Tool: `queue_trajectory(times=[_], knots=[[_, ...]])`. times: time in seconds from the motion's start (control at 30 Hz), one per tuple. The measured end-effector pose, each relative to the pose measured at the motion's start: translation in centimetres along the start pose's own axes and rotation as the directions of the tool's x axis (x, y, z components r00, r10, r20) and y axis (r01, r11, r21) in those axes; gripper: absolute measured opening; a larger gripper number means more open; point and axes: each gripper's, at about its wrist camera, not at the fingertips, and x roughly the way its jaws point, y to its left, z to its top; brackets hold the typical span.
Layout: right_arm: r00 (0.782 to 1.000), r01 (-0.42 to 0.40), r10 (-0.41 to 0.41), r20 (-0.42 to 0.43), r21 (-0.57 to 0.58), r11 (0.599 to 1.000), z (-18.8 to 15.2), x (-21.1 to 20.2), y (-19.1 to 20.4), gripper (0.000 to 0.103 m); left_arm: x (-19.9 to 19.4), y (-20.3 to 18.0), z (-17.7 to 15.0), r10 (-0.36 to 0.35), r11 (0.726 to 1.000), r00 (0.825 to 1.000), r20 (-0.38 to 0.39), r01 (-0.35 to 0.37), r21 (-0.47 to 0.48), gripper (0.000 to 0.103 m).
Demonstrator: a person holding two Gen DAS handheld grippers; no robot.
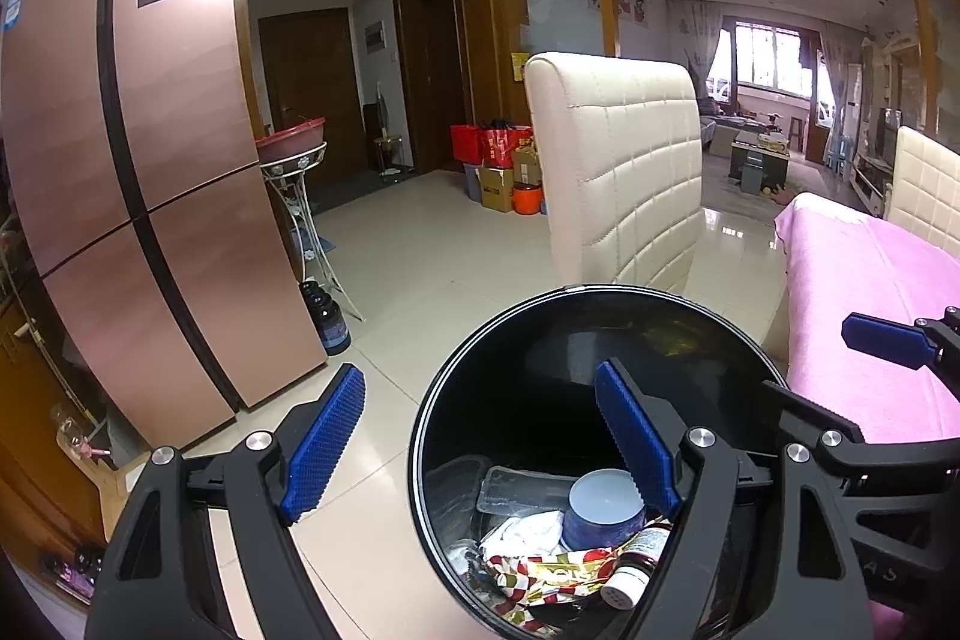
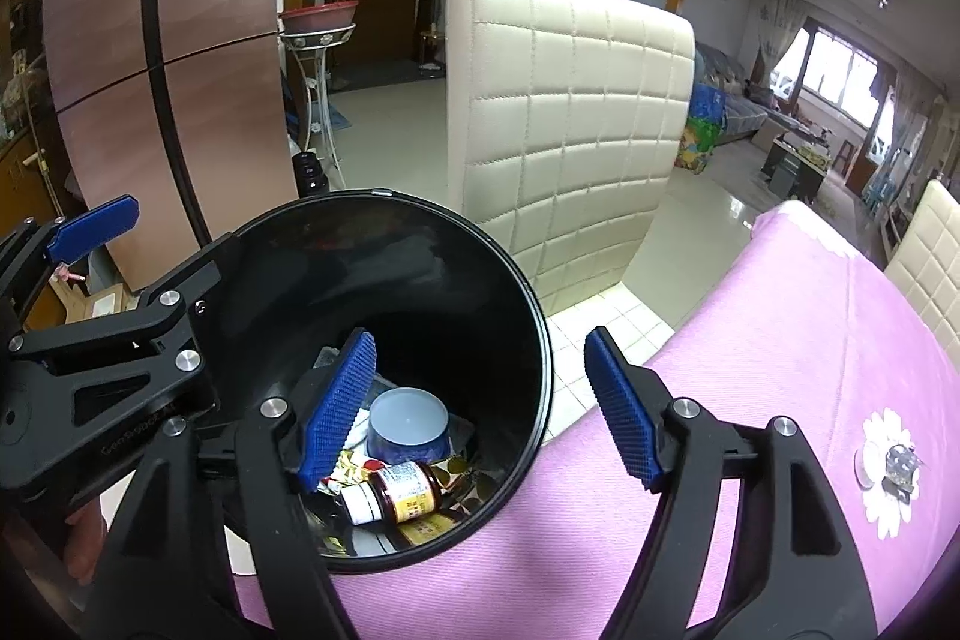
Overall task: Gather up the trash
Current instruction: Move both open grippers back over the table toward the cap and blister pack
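Observation:
A round black trash bin (image 1: 432, 400) (image 2: 528, 316) stands beside the pink-clothed table. Inside lie a brown pill bottle with a white cap (image 2: 396, 493) (image 1: 636, 562), an upturned blue-and-white tub (image 2: 408, 424) (image 1: 606, 508), a clear plastic tray (image 1: 516, 490) and crumpled wrappers (image 1: 540, 574). My left gripper (image 1: 480, 445) (image 2: 174, 226) is open and straddles the bin's left rim, one pad outside, one inside, neither pressing. My right gripper (image 2: 480, 409) (image 1: 810, 358) is open over the bin's right rim. Nothing is between its pads, and the bottle lies below them.
A cream quilted chair (image 1: 624, 172) (image 2: 570, 130) stands just behind the bin. The table's pink cloth (image 2: 780, 340) carries a small white disc and a metal bit (image 2: 888, 460). A copper fridge (image 1: 150, 160) fills the left, with dark jars (image 1: 327, 316) at its foot.

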Motion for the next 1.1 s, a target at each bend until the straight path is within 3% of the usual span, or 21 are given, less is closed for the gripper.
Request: queue_trajectory(times=[0.3,0.63,0.83,1.1], knots=[[0.998,0.070,-0.070,0.005,0.056,0.996,-0.7,-1.0,-3.9,0.077,-0.3,-3.3,0.3,-0.060,0.997,0.998,0.006,0.060,0.039,0.077],[0.981,0.193,-0.193,-0.017,0.154,0.969,-3.1,-2.8,-11.6,0.083,0.2,-9.5,1.5,-0.208,0.977,0.978,-0.022,0.209,0.051,0.078],[0.949,0.314,-0.310,-0.051,0.218,0.924,-5.3,-4.2,-17.8,0.084,-0.2,-15.4,1.9,-0.283,0.949,0.959,-0.028,0.284,0.132,0.078],[0.887,0.461,-0.439,-0.139,0.279,0.842,-8.4,-5.6,-25.8,0.084,-0.8,-23.7,1.7,-0.386,0.877,0.916,-0.105,0.400,0.267,0.078]])
